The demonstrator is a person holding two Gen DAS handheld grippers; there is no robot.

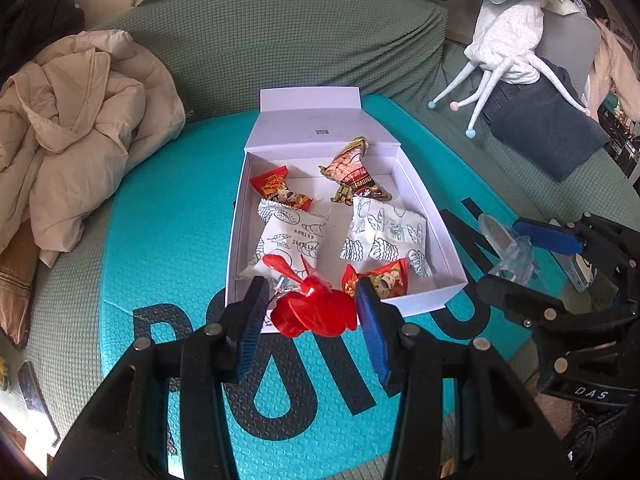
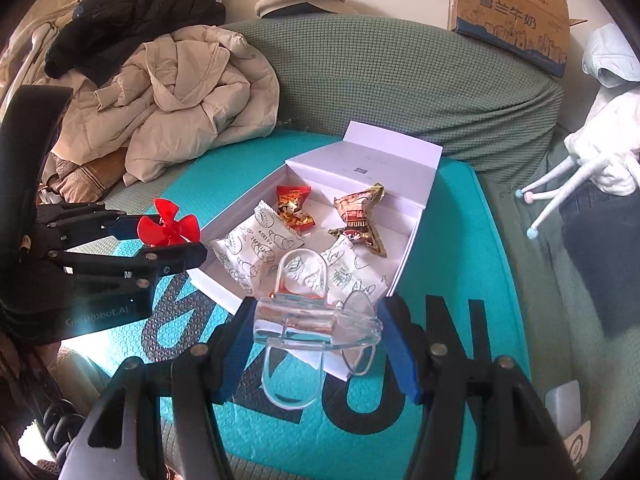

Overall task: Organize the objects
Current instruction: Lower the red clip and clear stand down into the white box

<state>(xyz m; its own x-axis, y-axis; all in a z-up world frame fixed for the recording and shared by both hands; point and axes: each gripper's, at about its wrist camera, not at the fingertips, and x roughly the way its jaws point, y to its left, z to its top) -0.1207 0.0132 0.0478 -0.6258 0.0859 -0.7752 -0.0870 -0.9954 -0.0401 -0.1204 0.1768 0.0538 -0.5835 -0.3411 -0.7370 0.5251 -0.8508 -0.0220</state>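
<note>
An open white box (image 1: 237, 236) (image 2: 413, 240) lies on the teal mat, its lid folded back. Inside are two red snack packets (image 1: 280, 192), white printed packets (image 1: 384, 236) and a brown-gold packet (image 1: 356, 176). My left gripper (image 1: 310, 292) (image 2: 172, 242) is shut on a red plastic propeller (image 1: 316, 312) (image 2: 168, 222), held over the box's near left corner. My right gripper (image 2: 316, 308) (image 1: 502, 256) is shut on a clear plastic propeller-shaped piece (image 2: 312, 320) (image 1: 506, 246), just above the box's near edge at the right.
The teal mat (image 1: 168, 240) with dark letters covers a green sofa (image 1: 320, 40). A beige jacket (image 1: 80, 120) is piled at the left, with dark clothing behind it. A cardboard carton (image 2: 516, 12) rests on the sofa back. A white plush toy (image 1: 504, 52) and dark cushion sit at the right.
</note>
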